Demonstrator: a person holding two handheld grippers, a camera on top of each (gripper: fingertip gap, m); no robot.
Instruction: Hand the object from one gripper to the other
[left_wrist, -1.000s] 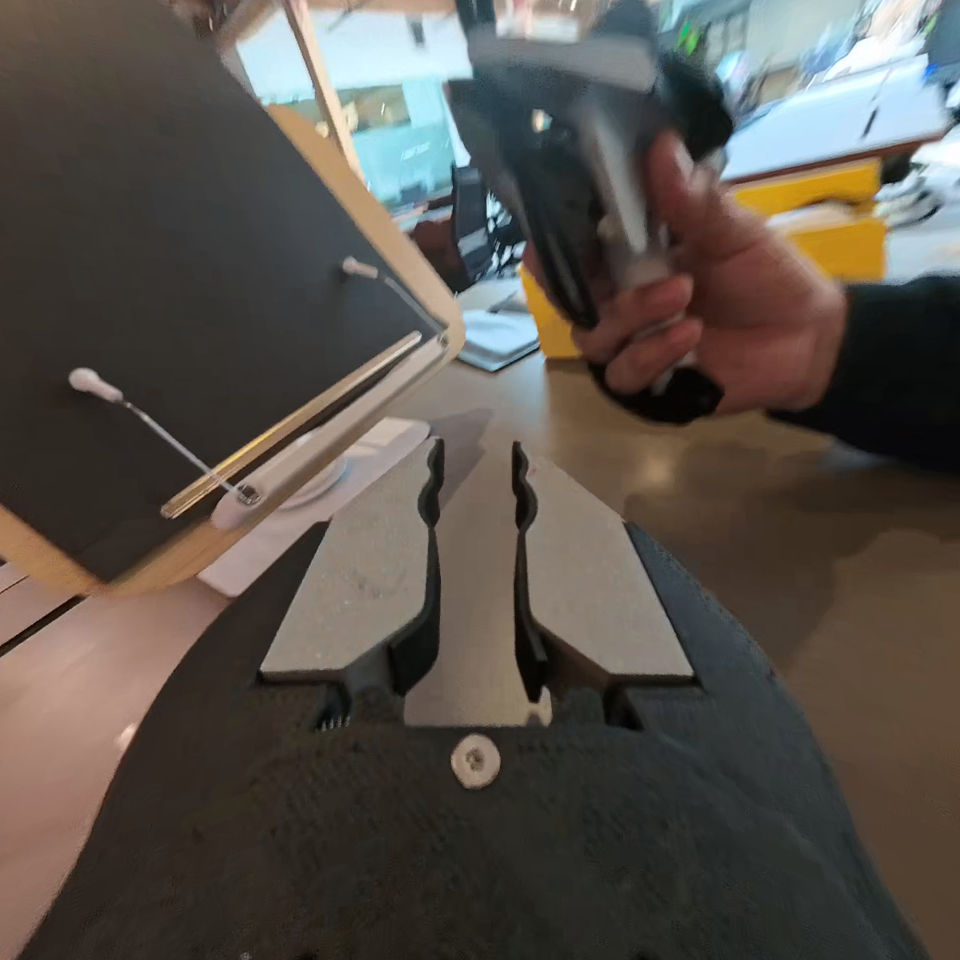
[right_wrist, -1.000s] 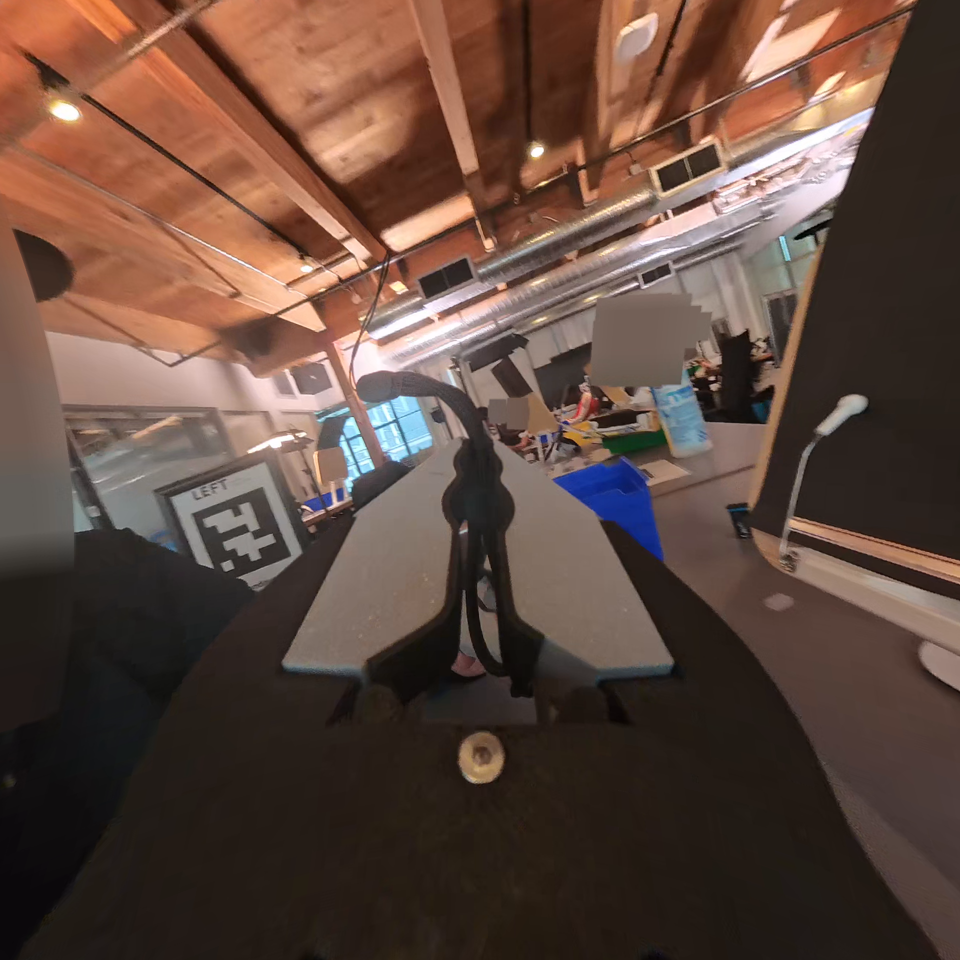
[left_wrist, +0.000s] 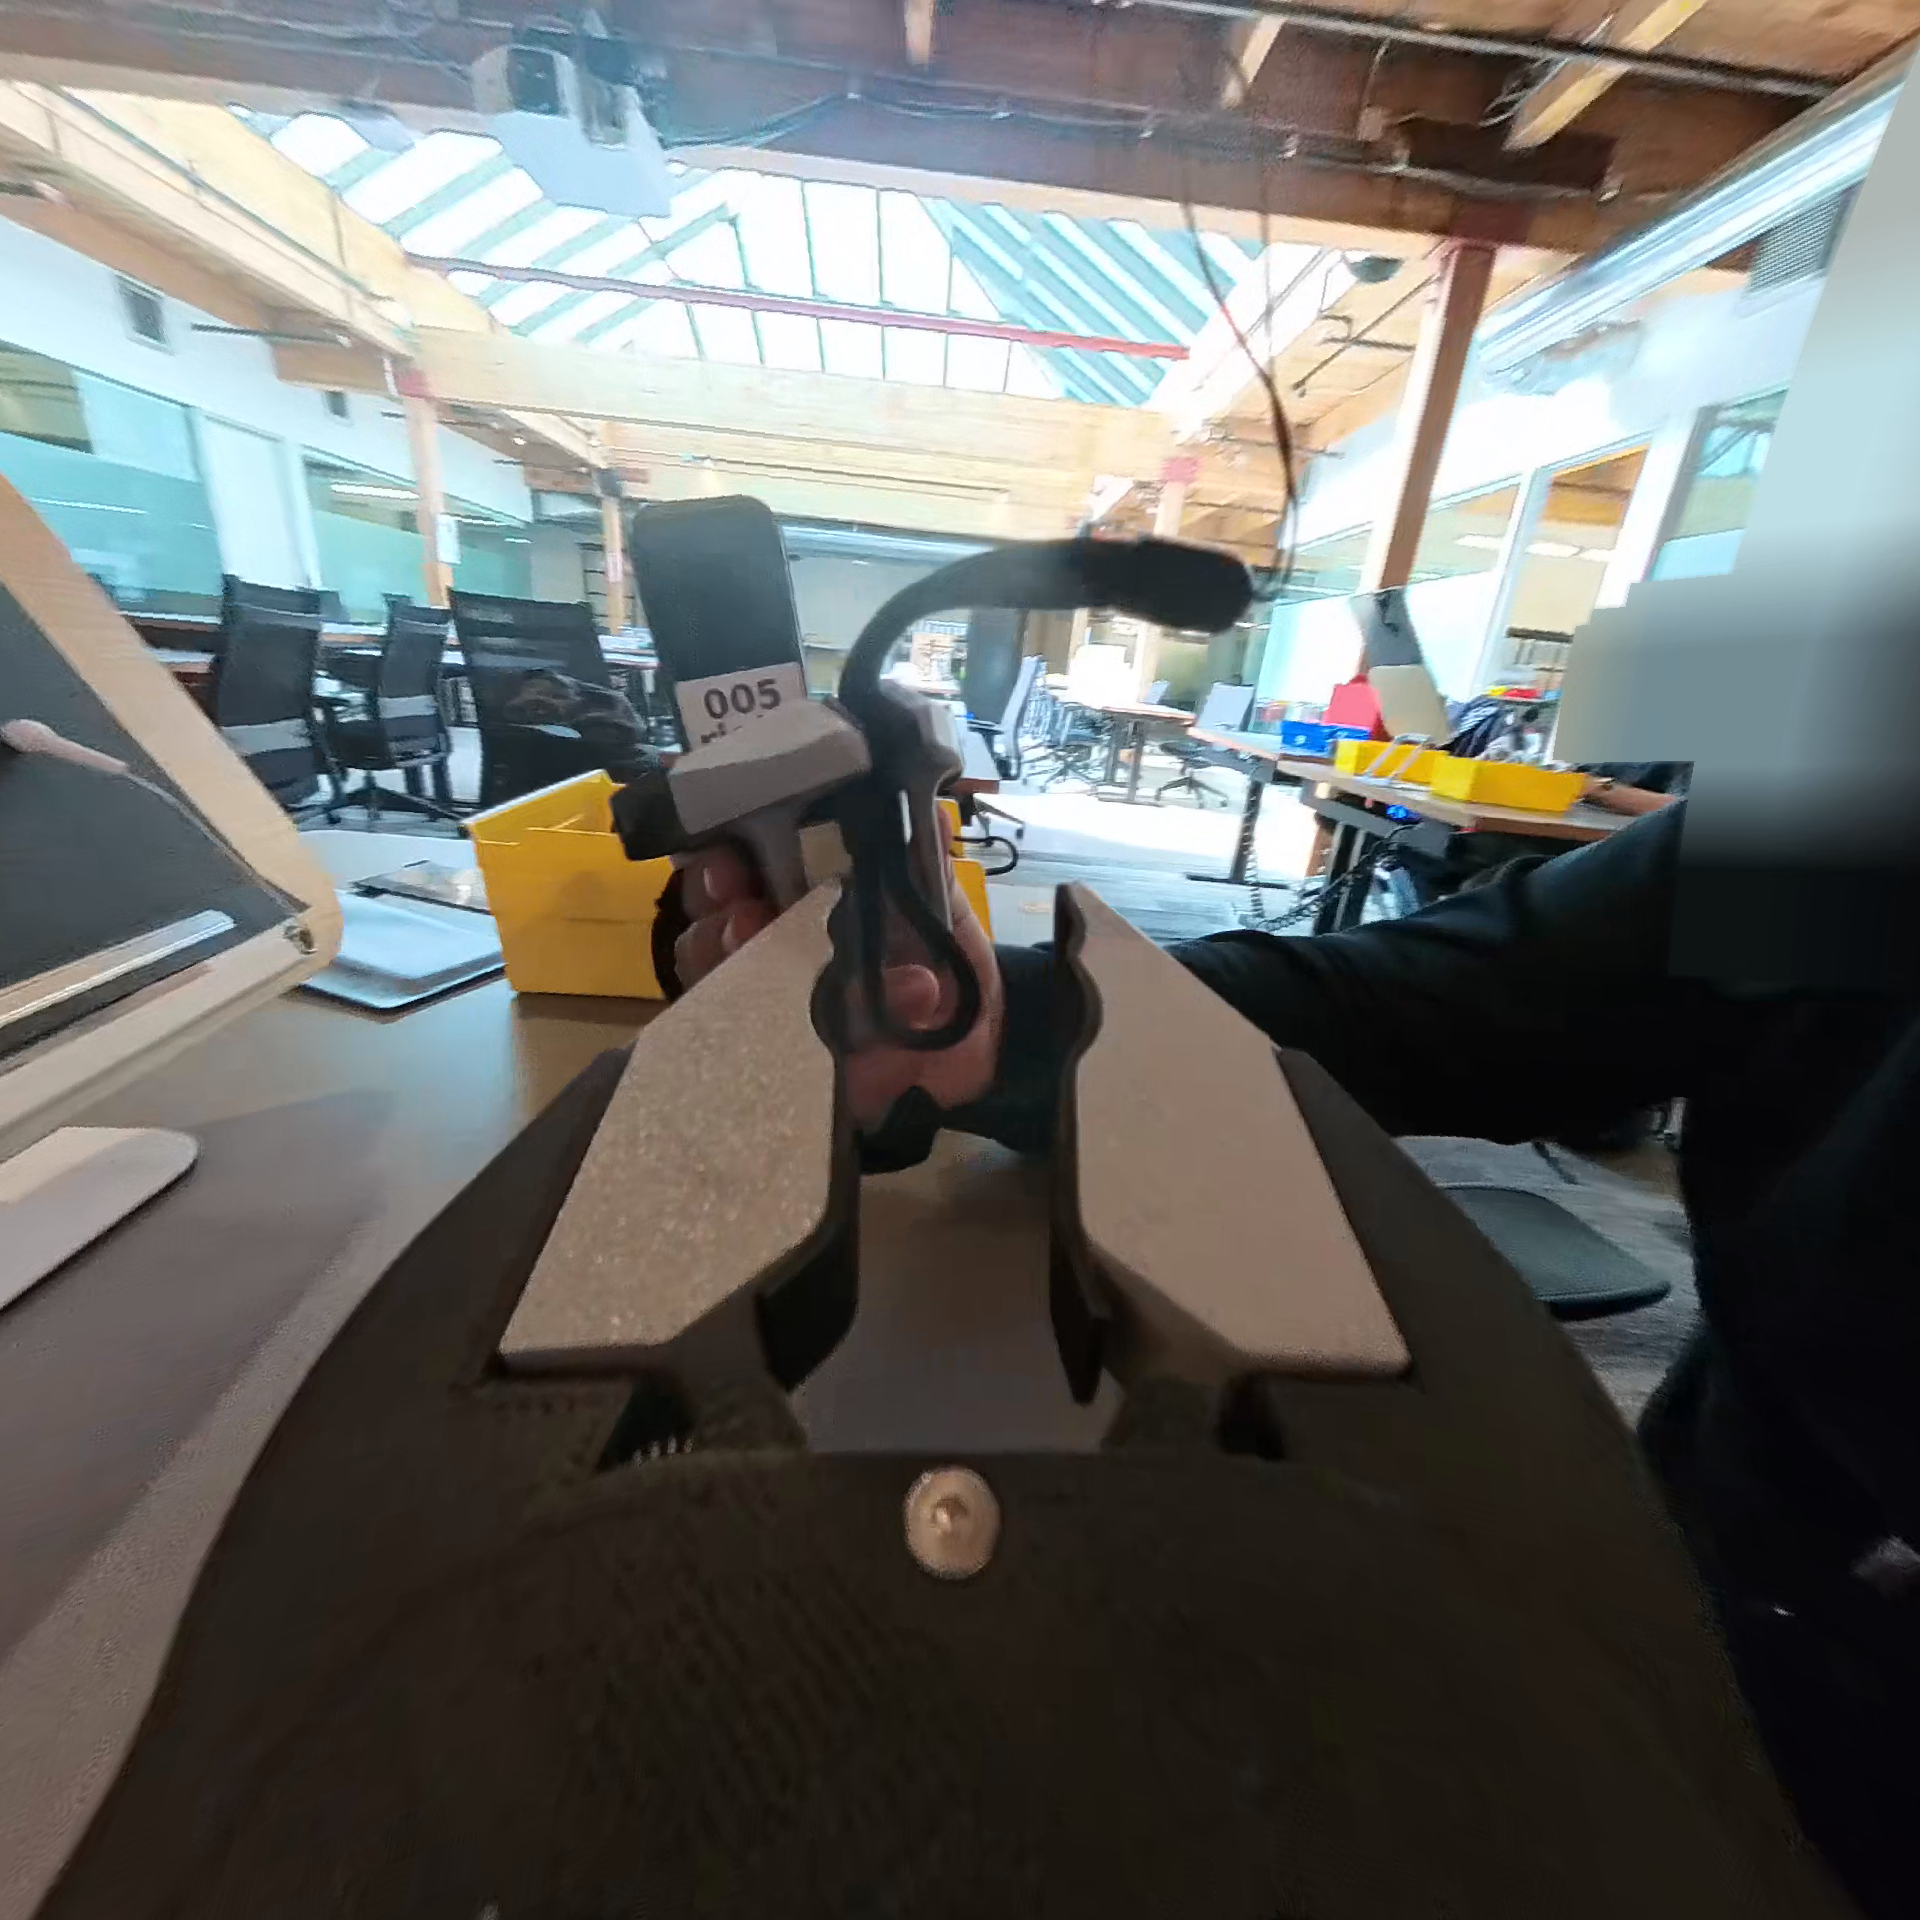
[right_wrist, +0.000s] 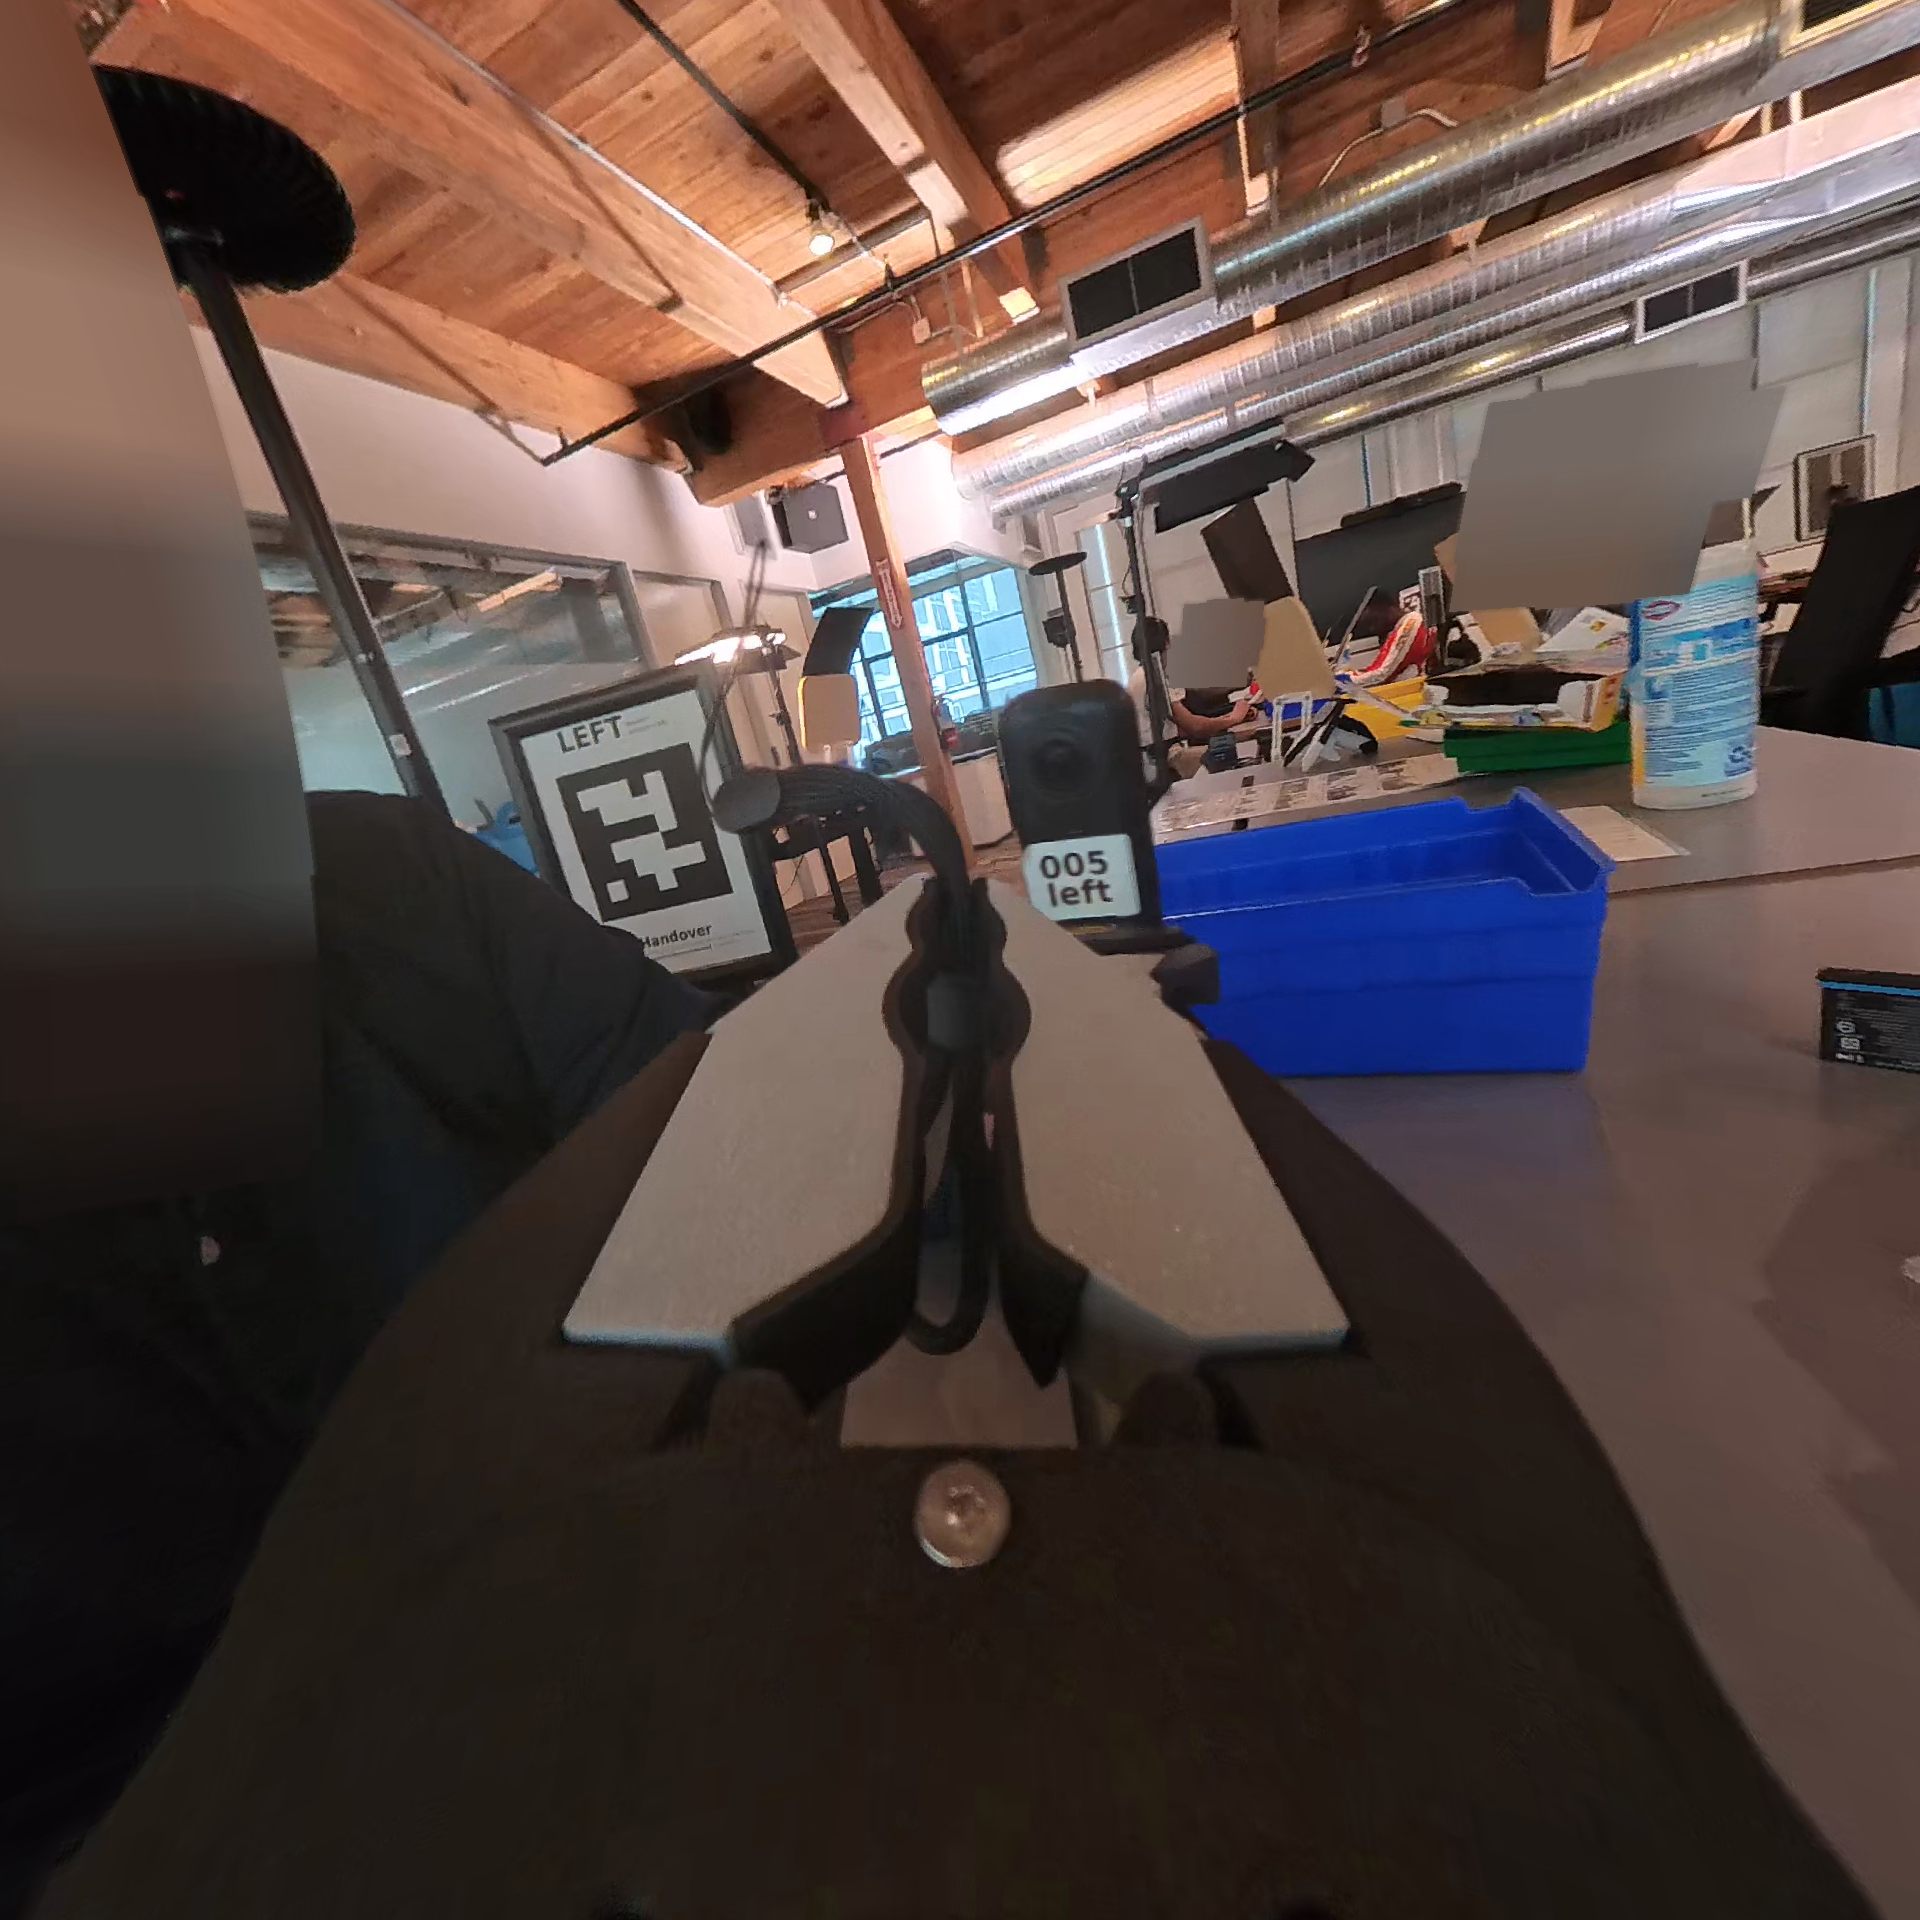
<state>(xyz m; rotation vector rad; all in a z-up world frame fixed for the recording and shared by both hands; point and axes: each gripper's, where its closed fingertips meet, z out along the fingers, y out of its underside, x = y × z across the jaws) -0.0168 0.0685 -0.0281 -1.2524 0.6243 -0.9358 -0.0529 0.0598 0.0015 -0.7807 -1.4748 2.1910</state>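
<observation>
- Table (right_wrist: 1714, 1143): grey-brown top, carries all items below.
- Blue bin (right_wrist: 1382, 935): on table; landmark.
- Small black box (right_wrist: 1870, 1018): on table, right of bin, apart.
- White spray bottle (right_wrist: 1694, 696): upright, behind bin, to the right.
- Yellow bin (left_wrist: 571, 894): on table, left wrist view.

I do not copy the words here; I only tell where writing stood.

In the left wrist view, a small white sticker (left_wrist: 743, 698) with black print sat on the lower part of a black camera (left_wrist: 717, 592).

In the right wrist view, a similar white sticker (right_wrist: 1077, 878) sat on another black camera (right_wrist: 1070, 758). A framed white sign (right_wrist: 639, 821) carried a black square marker pattern, with printed lines above and under it. A wipes canister (right_wrist: 1694, 696) had a blue and white printed label. A small black box (right_wrist: 1870, 1013) at the right edge bore fine print, too small to read.
</observation>
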